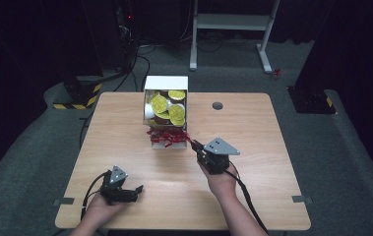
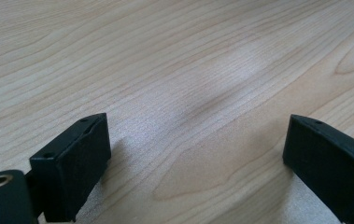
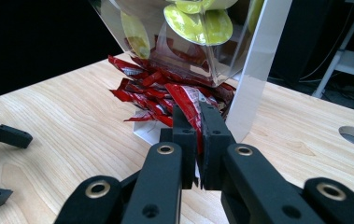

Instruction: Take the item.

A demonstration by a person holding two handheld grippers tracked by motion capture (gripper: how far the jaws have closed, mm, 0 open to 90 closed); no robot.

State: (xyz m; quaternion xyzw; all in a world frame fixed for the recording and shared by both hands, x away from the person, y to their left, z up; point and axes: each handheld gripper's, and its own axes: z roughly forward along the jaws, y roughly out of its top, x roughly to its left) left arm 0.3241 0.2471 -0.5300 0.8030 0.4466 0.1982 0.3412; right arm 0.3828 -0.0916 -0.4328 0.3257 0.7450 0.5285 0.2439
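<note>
One red sachet (image 3: 189, 103) sat pinched in the closed right gripper (image 3: 198, 122) at the dispenser's (image 1: 166, 83) six-o'clock mouth, not yet drawn clear, while the left gripper (image 1: 134, 191) rested wide open, empty.

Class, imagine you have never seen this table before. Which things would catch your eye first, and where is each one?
First, the white box with clear walls at the far middle of the wooden table, holding round yellow-lidded cups, with red foil sachets spilling from its lower tray. Next, the right gripper, its jaws shut on one red sachet at the pile's near edge. The left gripper rests open on bare wood near the table's front edge.
</note>
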